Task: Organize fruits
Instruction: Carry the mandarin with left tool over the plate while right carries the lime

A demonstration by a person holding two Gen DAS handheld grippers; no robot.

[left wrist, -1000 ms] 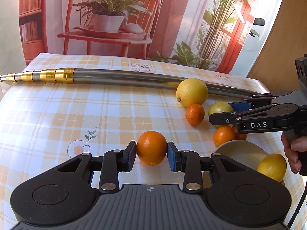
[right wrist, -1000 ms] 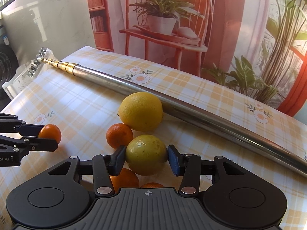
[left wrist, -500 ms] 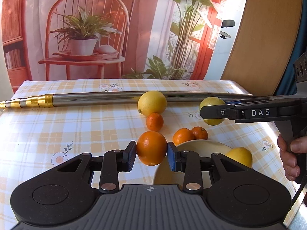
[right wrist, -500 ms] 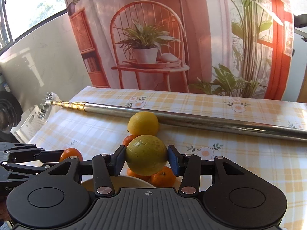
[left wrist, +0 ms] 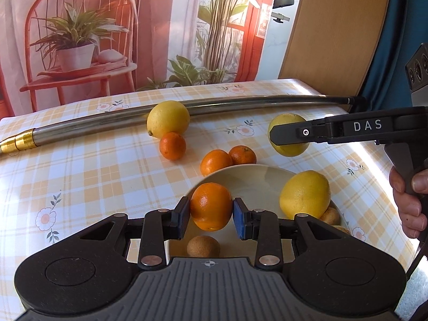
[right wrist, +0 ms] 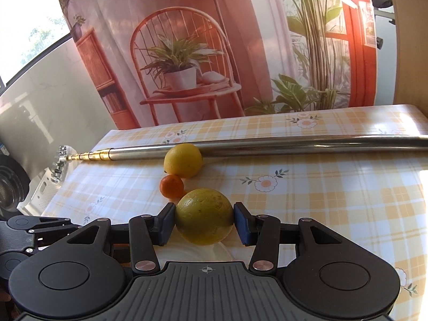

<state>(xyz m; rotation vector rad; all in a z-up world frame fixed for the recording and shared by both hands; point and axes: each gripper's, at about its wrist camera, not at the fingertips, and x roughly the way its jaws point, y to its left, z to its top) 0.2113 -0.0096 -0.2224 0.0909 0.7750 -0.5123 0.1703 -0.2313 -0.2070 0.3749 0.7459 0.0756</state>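
Partly done. In bowl (left wrist: 240, 176): one lemon (left wrist: 305, 194), small brown fruits. Left gripper (left wrist: 211, 215) clamped on orange (left wrist: 211, 208) over bowl; right gripper (right wrist: 204, 223) clamped on yellow-green citrus (right wrist: 204, 215) above far rim. Left on tablecloth (left wrist: 93, 165): far lemon (left wrist: 168, 119), three mandarins (left wrist: 172, 145).

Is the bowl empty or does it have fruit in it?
Not empty. The bowl holds a lemon and a brown fruit.

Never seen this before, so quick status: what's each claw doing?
Left gripper shut on orange, over bowl. Right gripper shut on yellow-green lemon. Nothing blocking.
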